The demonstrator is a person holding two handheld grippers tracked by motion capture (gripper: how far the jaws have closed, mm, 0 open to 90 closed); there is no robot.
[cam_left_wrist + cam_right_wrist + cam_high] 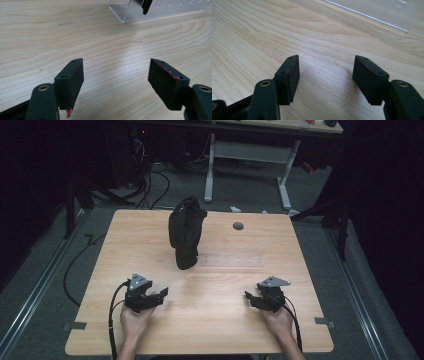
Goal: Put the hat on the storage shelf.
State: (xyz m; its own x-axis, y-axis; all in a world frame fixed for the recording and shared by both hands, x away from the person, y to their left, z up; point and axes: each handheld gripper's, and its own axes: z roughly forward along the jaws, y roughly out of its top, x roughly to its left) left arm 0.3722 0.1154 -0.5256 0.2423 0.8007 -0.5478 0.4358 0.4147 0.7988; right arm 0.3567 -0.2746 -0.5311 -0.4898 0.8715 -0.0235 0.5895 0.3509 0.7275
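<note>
Waiting near the table's [210,330] front edge, left gripper [161,295] and right gripper [248,297] sit spread and empty, the black bag [186,235] upright, untouched, at far centre.

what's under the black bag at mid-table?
The black bag stands on a clear plastic stand that stretches to its right on the wooden table. The bag hides the stand's left end and anything inside itself.
</note>
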